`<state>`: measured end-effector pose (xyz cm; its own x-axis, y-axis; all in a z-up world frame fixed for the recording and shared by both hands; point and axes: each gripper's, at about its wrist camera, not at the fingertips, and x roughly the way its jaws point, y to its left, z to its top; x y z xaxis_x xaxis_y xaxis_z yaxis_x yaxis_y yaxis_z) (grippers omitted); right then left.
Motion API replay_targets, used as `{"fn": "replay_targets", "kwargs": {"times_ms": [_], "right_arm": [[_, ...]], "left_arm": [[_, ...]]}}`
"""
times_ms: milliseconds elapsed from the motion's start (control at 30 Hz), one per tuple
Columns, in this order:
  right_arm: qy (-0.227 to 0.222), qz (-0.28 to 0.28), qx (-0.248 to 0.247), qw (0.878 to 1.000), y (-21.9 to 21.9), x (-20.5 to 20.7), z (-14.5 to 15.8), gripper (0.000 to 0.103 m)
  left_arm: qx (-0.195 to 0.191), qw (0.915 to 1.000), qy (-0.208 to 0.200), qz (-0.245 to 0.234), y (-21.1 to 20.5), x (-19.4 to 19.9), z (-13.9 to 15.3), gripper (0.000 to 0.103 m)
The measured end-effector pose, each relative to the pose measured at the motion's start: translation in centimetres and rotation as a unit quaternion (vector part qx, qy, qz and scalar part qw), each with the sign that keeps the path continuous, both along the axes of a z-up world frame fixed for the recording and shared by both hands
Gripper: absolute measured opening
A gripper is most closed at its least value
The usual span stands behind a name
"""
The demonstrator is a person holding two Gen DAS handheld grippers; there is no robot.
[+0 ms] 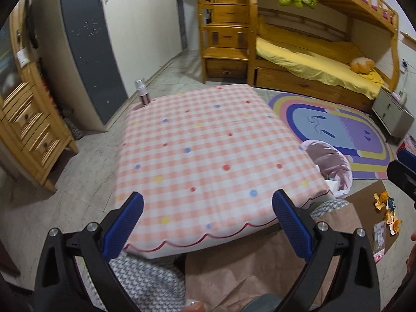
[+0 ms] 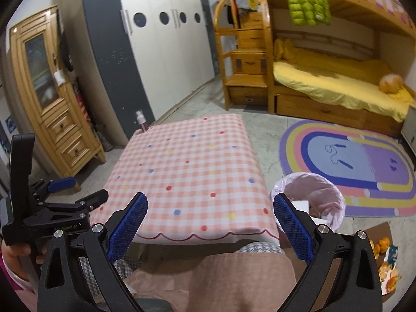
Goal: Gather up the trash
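Note:
Orange peels (image 2: 384, 244) and small wrappers (image 2: 392, 254) lie on a brown cardboard sheet (image 1: 364, 202) on the floor at the lower right. A bin with a pink liner (image 2: 309, 195) stands beside the table's near right corner, with white paper inside. My right gripper (image 2: 210, 223) is open and empty, hovering above the near edge of the checked table (image 2: 187, 171). My left gripper (image 1: 208, 221) is open too, with nothing between its blue pads. In the right wrist view it is at the far left (image 2: 78, 191), held by a hand.
A spray bottle (image 1: 142, 91) stands by the table's far left corner. A rainbow rug (image 2: 351, 161) lies beyond the bin, in front of a wooden bunk bed (image 2: 338, 88). A wooden cabinet (image 2: 52, 104) and a wardrobe (image 2: 166, 52) line the left side.

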<state>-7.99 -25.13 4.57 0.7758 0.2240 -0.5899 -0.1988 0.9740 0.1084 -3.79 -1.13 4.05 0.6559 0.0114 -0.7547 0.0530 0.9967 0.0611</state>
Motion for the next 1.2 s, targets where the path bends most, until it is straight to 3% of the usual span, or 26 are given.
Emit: {"fn": "replay_targets", "kwargs": {"times_ms": [467,1200], "right_arm": [[0.01,0.052,-0.017,0.998,3.4,-0.7,-1.1,0.096],[0.016,0.047,-0.018,0.999,3.3,-0.2,-1.4,0.096]], "left_arm": [[-0.001,0.9984,0.008,0.055,4.4,-3.1,-0.7,0.096],[-0.004,0.9984,0.018,0.054,4.3,-2.7,-1.4,0.096]]}}
